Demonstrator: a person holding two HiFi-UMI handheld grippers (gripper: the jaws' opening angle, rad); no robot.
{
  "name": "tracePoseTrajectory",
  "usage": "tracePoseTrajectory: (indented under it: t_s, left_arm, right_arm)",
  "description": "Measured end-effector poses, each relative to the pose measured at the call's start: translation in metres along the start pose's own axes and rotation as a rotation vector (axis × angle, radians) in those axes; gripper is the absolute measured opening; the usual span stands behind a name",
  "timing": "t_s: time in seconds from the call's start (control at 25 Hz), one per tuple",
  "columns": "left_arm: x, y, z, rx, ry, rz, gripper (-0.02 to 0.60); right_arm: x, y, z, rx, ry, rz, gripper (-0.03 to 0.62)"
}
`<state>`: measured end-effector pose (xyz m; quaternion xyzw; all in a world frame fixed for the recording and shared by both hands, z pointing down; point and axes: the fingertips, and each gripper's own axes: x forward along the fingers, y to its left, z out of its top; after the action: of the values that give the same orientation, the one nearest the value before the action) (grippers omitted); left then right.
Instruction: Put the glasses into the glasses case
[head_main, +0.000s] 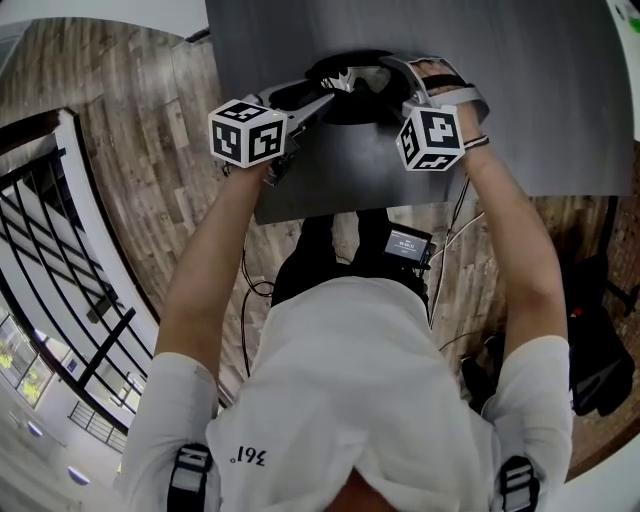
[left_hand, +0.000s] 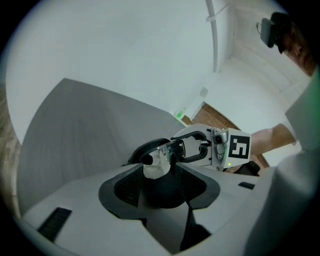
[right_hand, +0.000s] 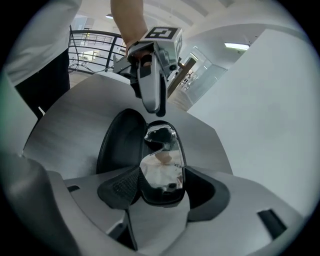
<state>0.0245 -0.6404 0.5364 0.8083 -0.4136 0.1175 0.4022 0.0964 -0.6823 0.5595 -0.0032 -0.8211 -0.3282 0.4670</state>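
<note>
Lowering the glasses (right_hand: 162, 167) level into the glasses case (right_hand: 120, 145) is the step in hand, as I judge it, and it asks that both hands go down together. The left gripper (head_main: 318, 103) is closed on one end of the glasses, its pads pressing on the mirrored lens there, and the right gripper (left_hand: 193, 147) is closed on the other end in the same way, so the frame is carried between the two. The case lies open on the dark grey table (head_main: 540, 100), its black inside turned up, and the glasses hang just above it and are not yet in it. To do it well, I would keep the frame in line with the long side of the case, so that neither end comes down on the rim. The lower half should take the glasses, not the raised lid. One gripper should let go only when the frame rests on the lining; if one side opens too early, the glasses may tip. The lenses look smooth and can slip, so the descent should be slow.
</note>
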Motion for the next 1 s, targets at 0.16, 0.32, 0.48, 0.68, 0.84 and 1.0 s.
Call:
tracePoseTrajectory:
  t_s: [0.16, 0.32, 0.48, 0.68, 0.84, 1.0]
  left_arm:
    - [-0.001, 0.012, -0.01, 0.085, 0.061, 0.082, 0.204]
    - [0.007, 0.014, -0.02, 0.069, 0.118, 0.05, 0.256]
    - [0.012, 0.018, -0.023, 0.125, 0.161, 0.049, 0.258]
    - [0.013, 0.019, -0.03, 0.251, 0.249, 0.052, 0.258]
    - [0.014, 0.018, -0.028, 0.274, 0.267, 0.05, 0.258]
    - [0.016, 0.017, -0.026, 0.261, 0.261, 0.05, 0.256]
  right_arm:
    - [0.008, -0.001, -0.008, -0.039, 0.036, 0.01, 0.287]
    - [0.009, -0.003, -0.002, -0.066, 0.055, 0.008, 0.287]
    - [0.011, -0.003, -0.002, -0.118, 0.067, -0.006, 0.287]
    - [0.01, -0.002, -0.001, -0.118, 0.086, -0.001, 0.287]
    - [0.011, -0.009, -0.005, -0.119, 0.121, -0.013, 0.288]
    - [0.011, -0.013, -0.009, -0.076, 0.124, -0.015, 0.29]
